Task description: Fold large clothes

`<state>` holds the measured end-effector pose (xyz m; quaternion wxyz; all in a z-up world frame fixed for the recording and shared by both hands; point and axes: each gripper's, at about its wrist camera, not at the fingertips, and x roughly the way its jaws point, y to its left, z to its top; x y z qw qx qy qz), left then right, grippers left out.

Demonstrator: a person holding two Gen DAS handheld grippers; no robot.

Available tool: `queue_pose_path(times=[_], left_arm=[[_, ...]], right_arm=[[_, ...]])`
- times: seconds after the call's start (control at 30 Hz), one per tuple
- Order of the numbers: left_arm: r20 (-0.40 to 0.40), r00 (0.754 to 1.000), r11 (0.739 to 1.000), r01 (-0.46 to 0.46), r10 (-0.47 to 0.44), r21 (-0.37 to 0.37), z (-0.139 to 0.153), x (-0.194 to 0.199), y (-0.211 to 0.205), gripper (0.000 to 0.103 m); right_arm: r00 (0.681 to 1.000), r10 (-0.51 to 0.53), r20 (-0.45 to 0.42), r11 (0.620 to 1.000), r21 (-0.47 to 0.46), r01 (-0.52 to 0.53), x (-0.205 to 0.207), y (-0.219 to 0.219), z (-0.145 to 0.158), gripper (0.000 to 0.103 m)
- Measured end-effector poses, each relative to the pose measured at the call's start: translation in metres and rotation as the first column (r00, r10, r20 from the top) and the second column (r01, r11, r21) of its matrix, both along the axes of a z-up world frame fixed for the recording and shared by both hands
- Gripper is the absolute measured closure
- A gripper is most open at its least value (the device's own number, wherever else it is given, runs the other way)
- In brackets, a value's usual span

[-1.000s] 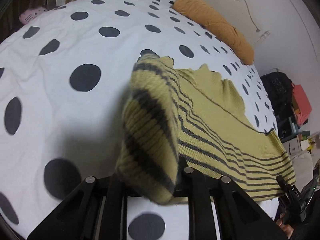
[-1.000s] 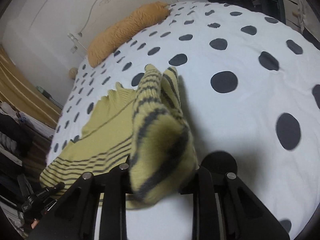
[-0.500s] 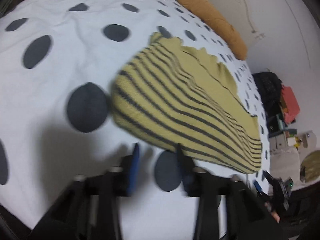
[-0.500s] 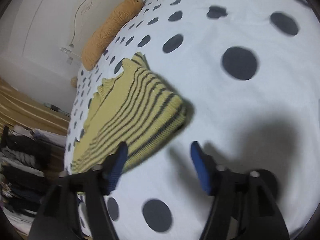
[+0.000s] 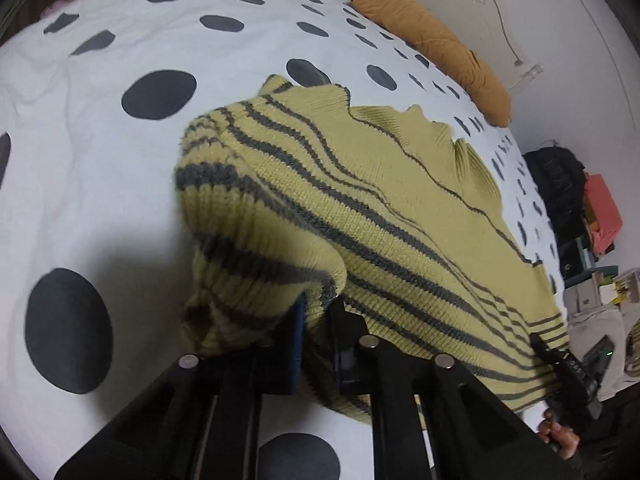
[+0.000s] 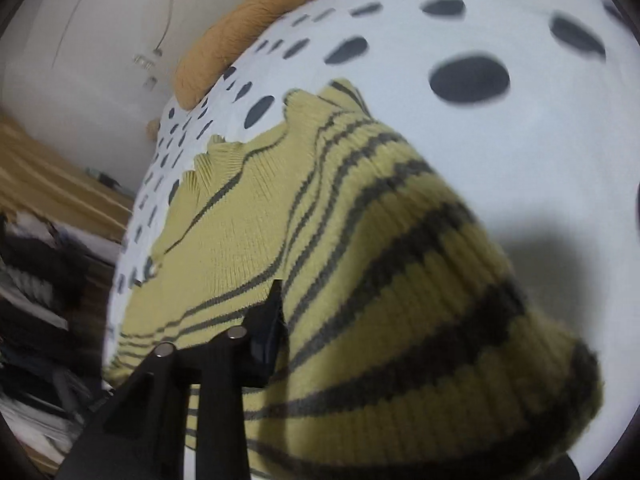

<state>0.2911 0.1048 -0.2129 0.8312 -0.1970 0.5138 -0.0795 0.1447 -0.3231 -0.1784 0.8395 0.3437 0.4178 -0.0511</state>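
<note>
A yellow knit sweater (image 5: 400, 208) with grey stripes lies on a white bedcover with dark dots (image 5: 120, 184). My left gripper (image 5: 318, 344) is closing, and its blue pads pinch the bunched striped edge at the sweater's near left corner. In the right wrist view the sweater (image 6: 320, 240) bulges over my right gripper (image 6: 328, 344), whose jaws are closing. One of its fingers (image 6: 268, 332) presses against the knit. The other finger is hidden under the fabric. The right gripper (image 5: 568, 376) also shows at the sweater's far corner, held by a hand.
An orange pillow (image 5: 432, 44) lies at the head of the bed by the white wall. A black bag (image 5: 556, 188), a red box (image 5: 604, 208) and small clutter stand beyond the bed's right side. Stacked clothes (image 6: 36, 280) fill the left in the right wrist view.
A second ago both grippers held striped fabric. Half a second ago both stood open above the flat sweater. Now both have dropped and closed on its near edge.
</note>
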Motion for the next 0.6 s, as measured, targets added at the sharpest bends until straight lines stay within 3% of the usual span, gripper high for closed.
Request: queue_pose_path(times=[0.1,0.17,0.23,0.3,0.33,0.37,0.43,0.53,0.6], left_arm=[[0.052,0.999,0.995,0.003,-0.009,0.102,0.017,-0.011,-0.007,0.094],[0.022,1.0,0.996,-0.012,0.01,0.087,0.022,-0.019,0.0,0.094],[-0.045,0.998,0.999,-0.051,0.052,0.02,0.02,-0.028,0.016,0.088],[-0.088,0.993,0.995,-0.089,0.084,-0.05,0.014,-0.045,0.031,0.071],[-0.098,0.99,0.993,-0.102,0.097,-0.052,0.01,-0.05,0.034,0.049],[-0.099,0.989,0.993,-0.115,0.111,-0.034,0.008,-0.055,0.038,0.033],[-0.086,0.985,0.986,-0.157,0.152,-0.056,0.002,-0.064,0.049,0.027],[-0.095,0.972,0.953,-0.229,0.214,-0.196,-0.01,-0.06,0.068,0.019],[-0.101,0.969,0.94,-0.243,0.224,-0.242,-0.017,-0.048,0.073,0.019]], right_arm=[[0.999,0.035,-0.034,0.981,-0.192,-0.041,0.004,0.023,0.021,0.077],[0.999,0.048,-0.027,0.96,-0.274,-0.053,0.004,0.033,0.037,0.078],[0.999,0.045,-0.021,0.966,-0.256,-0.048,0.0,0.028,0.044,0.079],[0.999,0.042,-0.01,0.973,-0.227,-0.043,-0.002,0.021,0.045,0.079],[0.999,0.043,-0.015,0.974,-0.222,-0.046,-0.001,0.019,0.044,0.079],[0.999,0.04,-0.017,0.976,-0.215,-0.042,-0.001,0.018,0.041,0.079],[0.999,0.023,-0.023,0.982,-0.189,-0.027,-0.004,0.016,0.035,0.079],[1.0,0.016,-0.027,0.984,-0.179,-0.021,-0.001,0.016,0.029,0.079],[0.999,0.017,-0.034,0.984,-0.177,-0.023,0.001,0.016,0.027,0.079]])
